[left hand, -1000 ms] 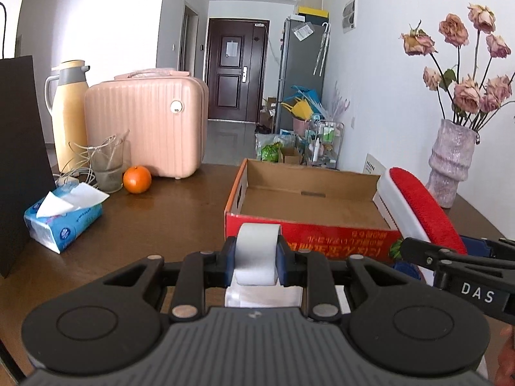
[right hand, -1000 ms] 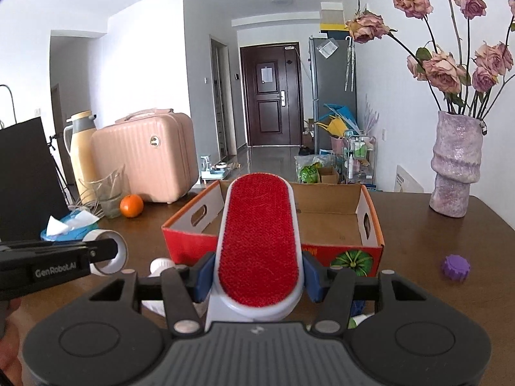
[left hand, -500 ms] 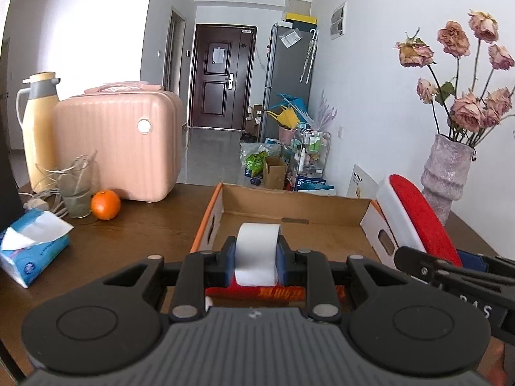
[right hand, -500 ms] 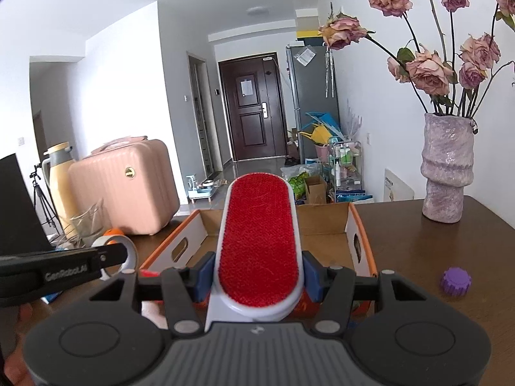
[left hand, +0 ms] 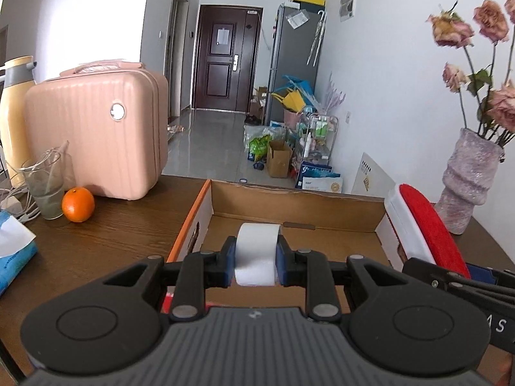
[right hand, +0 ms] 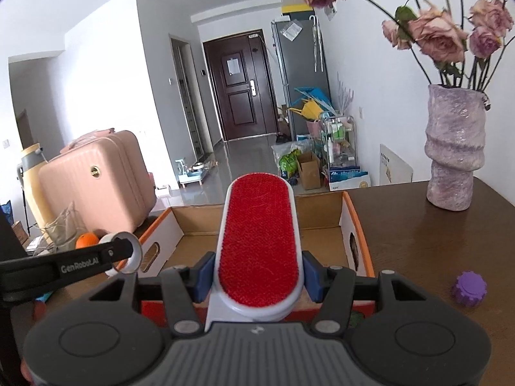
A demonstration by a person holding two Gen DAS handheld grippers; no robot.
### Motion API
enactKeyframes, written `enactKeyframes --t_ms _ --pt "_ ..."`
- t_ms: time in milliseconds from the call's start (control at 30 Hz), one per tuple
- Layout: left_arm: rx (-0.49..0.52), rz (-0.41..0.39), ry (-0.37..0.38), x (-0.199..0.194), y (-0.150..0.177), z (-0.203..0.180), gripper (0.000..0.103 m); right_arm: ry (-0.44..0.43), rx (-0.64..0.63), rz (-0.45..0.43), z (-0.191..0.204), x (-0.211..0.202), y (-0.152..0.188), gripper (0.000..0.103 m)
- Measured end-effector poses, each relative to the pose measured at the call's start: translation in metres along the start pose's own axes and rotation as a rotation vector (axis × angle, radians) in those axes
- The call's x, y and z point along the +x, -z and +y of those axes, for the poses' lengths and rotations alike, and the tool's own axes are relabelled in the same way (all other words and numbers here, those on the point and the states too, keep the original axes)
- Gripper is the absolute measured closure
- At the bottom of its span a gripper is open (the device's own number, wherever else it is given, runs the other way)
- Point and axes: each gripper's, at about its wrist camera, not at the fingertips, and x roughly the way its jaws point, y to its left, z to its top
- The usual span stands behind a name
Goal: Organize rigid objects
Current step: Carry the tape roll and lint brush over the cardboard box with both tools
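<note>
My left gripper (left hand: 256,262) is shut on a white tape roll (left hand: 256,254) and holds it above the near part of the open cardboard box (left hand: 289,202). The roll also shows in the right wrist view (right hand: 130,252), at the box's left wall. My right gripper (right hand: 259,271) is shut on a red-faced lint brush (right hand: 259,241) with a white body, held over the near edge of the same box (right hand: 322,212). The brush shows in the left wrist view (left hand: 425,225) at the box's right wall. The box floor in view is bare.
On the wooden table (left hand: 122,225): a pink case (left hand: 96,135), an orange (left hand: 78,204), a glass (left hand: 46,189), a yellow thermos (left hand: 13,112), a tissue pack (left hand: 13,251) to the left. A vase of flowers (right hand: 454,148) and a purple cap (right hand: 468,292) lie to the right.
Both grippers have risen and moved forward with their loads, from in front of the box to over its near part. Both stay shut.
</note>
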Motion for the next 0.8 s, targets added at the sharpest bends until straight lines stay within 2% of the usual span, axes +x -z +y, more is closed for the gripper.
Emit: enactKeyframes --t_ms 433,800 --pt "0.045 0.063 -0.034 0.066 -0.012 -0.011 0.078 0.005 0.013 0.056 -0.004 0.066 -0.028 0.048" --pt "0.066 0.099 -0.078 0.101 -0.018 -0.007 0.078 0.049 0.025 0.155 -0.017 0.107 -0.026 0.048"
